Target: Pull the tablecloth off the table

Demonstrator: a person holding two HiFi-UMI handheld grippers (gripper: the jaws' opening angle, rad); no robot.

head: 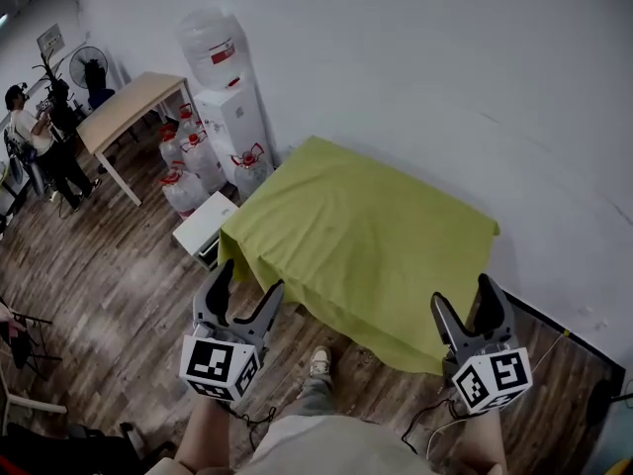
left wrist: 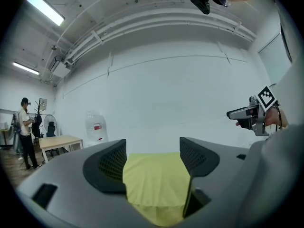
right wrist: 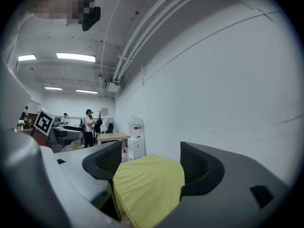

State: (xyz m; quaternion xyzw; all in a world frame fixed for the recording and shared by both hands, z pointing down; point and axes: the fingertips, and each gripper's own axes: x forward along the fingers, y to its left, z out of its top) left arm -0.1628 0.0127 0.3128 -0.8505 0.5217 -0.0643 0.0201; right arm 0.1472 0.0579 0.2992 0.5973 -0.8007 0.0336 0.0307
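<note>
Tablecloth [head: 361, 236] flat and untouched; left gripper [head: 247, 277] and right gripper [head: 463, 293] short of it, jaws wide, empty

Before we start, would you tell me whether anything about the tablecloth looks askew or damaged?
Nothing stands out: the yellow-green fabric tablecloth lies smooth with only faint creases, its edges hang draped, and no tears or spills are visible.

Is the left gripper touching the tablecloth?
Apart. The left gripper view shows the left gripper open, the whole tablecloth lying well ahead of its jaws.
</note>
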